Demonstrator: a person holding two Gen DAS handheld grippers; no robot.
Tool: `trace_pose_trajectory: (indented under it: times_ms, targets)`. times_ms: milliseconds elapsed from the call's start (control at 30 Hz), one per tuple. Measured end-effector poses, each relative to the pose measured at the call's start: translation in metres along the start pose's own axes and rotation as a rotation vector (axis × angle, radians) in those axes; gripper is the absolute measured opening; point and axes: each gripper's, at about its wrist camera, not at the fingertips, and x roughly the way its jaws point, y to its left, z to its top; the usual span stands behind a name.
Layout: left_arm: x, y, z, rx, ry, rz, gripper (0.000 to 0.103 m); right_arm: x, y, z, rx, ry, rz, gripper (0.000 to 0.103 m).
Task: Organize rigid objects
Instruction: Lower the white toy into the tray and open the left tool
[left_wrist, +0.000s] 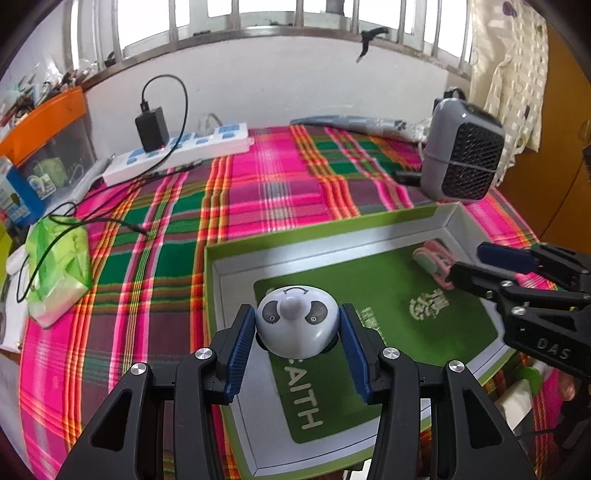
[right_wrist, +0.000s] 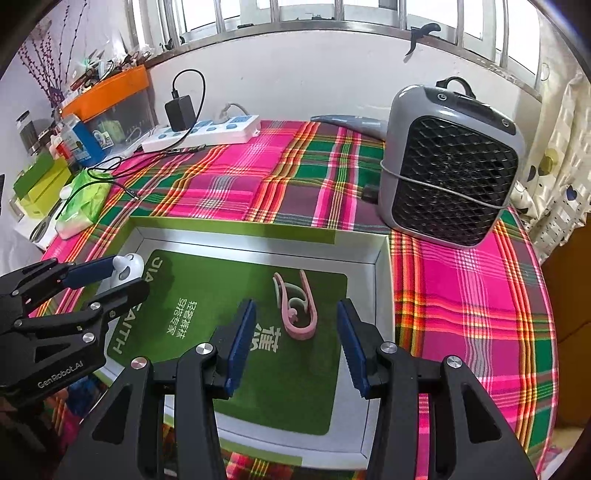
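Observation:
My left gripper (left_wrist: 297, 325) is shut on a grey-white panda-faced toy (left_wrist: 297, 323) and holds it over the near left part of a green box lid (left_wrist: 221, 266) with a green inner panel. The toy and left gripper also show in the right wrist view (right_wrist: 127, 271), at the lid's left edge. A pink plastic clip (right_wrist: 295, 314) lies inside the lid; it shows at the lid's far right in the left wrist view (left_wrist: 434, 264). My right gripper (right_wrist: 295, 347) is open and empty, with the clip lying between and just beyond its fingertips.
A grey fan heater (right_wrist: 450, 162) stands right of the lid on the plaid cloth (right_wrist: 258, 184). A white power strip (left_wrist: 177, 151) with a black charger lies at the back. A green tissue pack (left_wrist: 59, 266) and boxes sit at the left.

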Motion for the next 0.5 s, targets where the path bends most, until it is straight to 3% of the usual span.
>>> trace_pose_trajectory:
  times_ms: [500]
  targets:
    - [-0.006,0.001,-0.003,-0.003,-0.006,0.001,0.046,-0.012,-0.001,-0.006,0.013,-0.017,0.000,0.047]
